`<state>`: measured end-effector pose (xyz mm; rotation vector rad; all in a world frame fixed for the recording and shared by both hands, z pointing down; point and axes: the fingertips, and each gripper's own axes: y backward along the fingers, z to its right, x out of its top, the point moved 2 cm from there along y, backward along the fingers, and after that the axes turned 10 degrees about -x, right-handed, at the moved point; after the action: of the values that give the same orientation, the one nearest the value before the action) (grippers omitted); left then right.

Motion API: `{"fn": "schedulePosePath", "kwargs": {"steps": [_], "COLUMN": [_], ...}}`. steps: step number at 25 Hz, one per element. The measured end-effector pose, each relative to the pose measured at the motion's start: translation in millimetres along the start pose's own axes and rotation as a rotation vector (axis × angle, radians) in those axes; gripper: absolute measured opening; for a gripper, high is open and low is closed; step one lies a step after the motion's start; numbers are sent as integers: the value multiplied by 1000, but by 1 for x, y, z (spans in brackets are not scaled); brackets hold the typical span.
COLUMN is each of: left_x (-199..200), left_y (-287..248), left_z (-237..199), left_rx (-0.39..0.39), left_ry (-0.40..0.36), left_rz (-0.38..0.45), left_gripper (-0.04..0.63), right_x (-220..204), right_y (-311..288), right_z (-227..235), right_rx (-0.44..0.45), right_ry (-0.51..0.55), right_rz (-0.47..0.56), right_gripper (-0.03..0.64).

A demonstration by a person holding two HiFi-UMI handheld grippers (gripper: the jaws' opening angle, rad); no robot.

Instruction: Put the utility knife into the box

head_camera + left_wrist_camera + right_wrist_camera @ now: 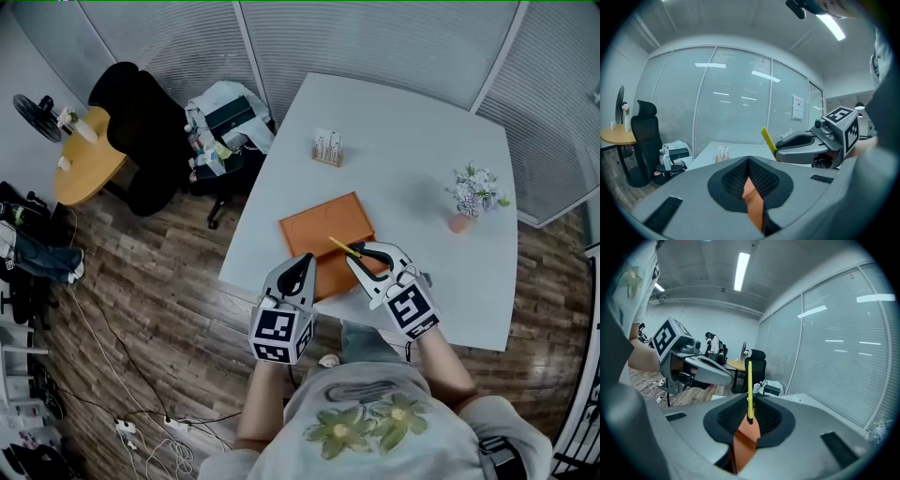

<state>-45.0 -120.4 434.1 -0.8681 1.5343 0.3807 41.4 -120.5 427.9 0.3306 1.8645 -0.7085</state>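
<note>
Held the yellow utility knife point(343, 247) clenched in the right gripper point(361, 255), tip poking toward 10 o'clock over the orange box point(323, 225). Had the left gripper point(302, 265) closed on nothing at the box's 7 o'clock edge.

Matt orange box point(319, 225), seemingly card, on a smooth white table point(412, 141).

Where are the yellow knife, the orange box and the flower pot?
knife point(343, 247), head view, middle of its yellow body.
box point(326, 225), head view, its bare orange top.
flower pot point(459, 223), head view, the pink pot's side.
</note>
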Motion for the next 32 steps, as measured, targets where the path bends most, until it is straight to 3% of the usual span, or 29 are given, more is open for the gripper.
{"fn": "schedulePosePath", "kwargs": {"steps": [32], "left_x": [-39], "left_y": [-14], "left_z": [-31], "left_rx": [39], "left_ry": [70], "left_rz": [-93], "left_gripper": [0], "right_x": [-52], "right_y": [-44], "right_z": [-12], "right_rx": [137], "right_ry": [146], "right_rz": [-120], "right_gripper": [54]}}
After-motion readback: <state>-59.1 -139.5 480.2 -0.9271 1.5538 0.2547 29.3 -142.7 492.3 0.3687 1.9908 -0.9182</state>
